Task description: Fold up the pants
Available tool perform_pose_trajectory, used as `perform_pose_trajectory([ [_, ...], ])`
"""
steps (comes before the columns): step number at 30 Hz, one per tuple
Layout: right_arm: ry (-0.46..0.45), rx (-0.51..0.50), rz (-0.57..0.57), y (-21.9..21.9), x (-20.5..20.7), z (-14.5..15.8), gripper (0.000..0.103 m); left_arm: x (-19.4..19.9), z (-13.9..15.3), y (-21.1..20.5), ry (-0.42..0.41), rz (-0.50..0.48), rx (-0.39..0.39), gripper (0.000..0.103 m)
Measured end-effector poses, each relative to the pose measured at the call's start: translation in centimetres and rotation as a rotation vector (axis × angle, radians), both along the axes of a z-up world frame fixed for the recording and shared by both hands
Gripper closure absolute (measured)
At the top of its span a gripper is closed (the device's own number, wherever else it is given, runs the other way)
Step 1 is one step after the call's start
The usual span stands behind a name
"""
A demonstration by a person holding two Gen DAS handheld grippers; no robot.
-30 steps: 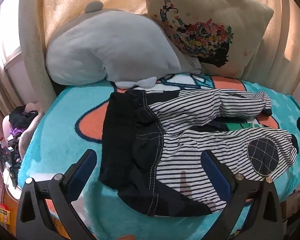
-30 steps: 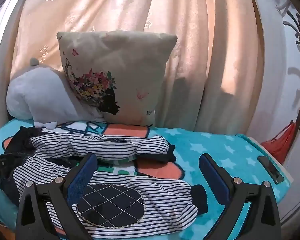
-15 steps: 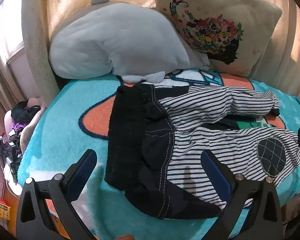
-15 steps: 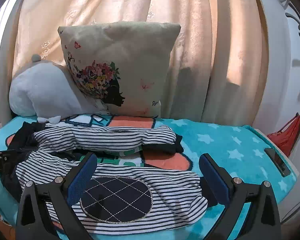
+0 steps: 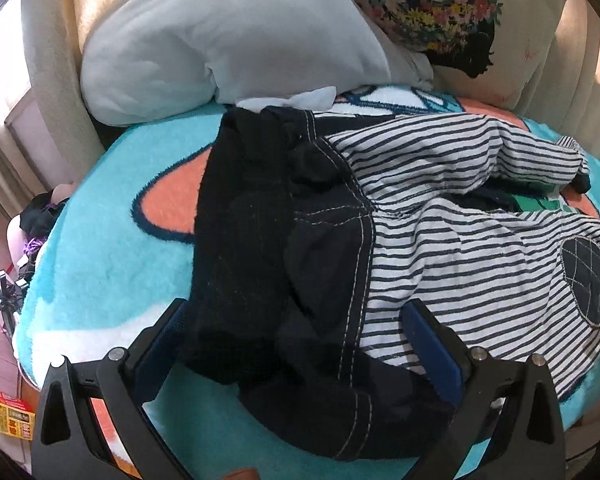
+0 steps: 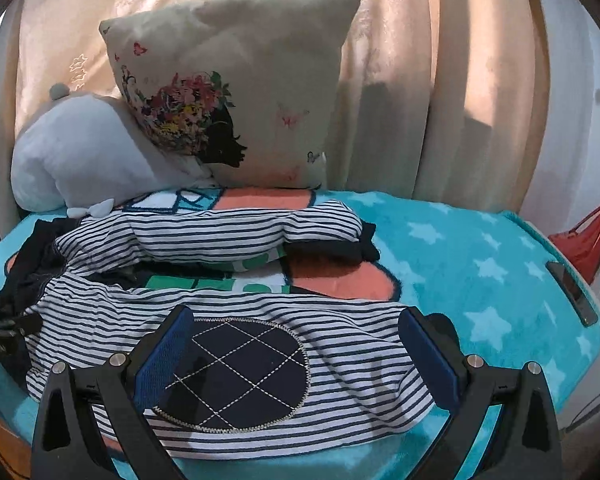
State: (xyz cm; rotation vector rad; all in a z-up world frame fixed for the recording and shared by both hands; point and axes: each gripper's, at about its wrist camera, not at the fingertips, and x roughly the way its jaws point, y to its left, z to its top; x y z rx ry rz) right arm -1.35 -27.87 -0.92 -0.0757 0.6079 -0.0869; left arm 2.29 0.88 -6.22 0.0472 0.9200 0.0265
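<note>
The pants (image 5: 440,248) lie spread on a teal blanket (image 5: 112,248): white with navy stripes, a dark waist part (image 5: 252,240) at the left and a quilted navy knee patch (image 6: 236,376) on the near leg. My left gripper (image 5: 300,344) is open, its blue pads low over the dark waist section near the front edge. The right gripper (image 6: 296,356) is open too, its pads on either side of the knee patch on the near leg. The far leg (image 6: 220,232) lies behind, ending in a dark cuff (image 6: 360,244).
A grey plush pillow (image 5: 228,36) and a floral cushion (image 6: 236,92) lean against the curtain (image 6: 440,72) at the back. A phone (image 6: 572,292) lies at the bed's right edge, a red bag (image 6: 588,236) beyond it. Clutter sits on the floor at left (image 5: 32,232).
Both grippers have moved forward and down toward the pants, which now fill more of each view. Both stay open; the pants have not moved.
</note>
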Motion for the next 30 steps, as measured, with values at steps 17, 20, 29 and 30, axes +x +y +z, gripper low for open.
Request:
perform_pose_trajectory([
  [17,0.023,0.060,0.052,-0.3,0.4,0.6,0.000,-1.8,-0.3,1.1,-0.075,-0.055,-0.068,0.000],
  [20,0.018,0.081,0.052,-1.0,0.7,1.6,0.000,-2.4,0.6,1.6,-0.075,-0.079,-0.115,0.000],
  [29,0.101,0.152,-0.028,-5.6,6.6,5.3,0.022,-4.3,6.3,2.4,-0.243,-0.072,-0.027,0.000],
  [30,0.111,0.173,-0.026,-6.0,7.5,5.5,0.023,-4.2,6.6,2.5,-0.252,-0.071,-0.017,0.000],
])
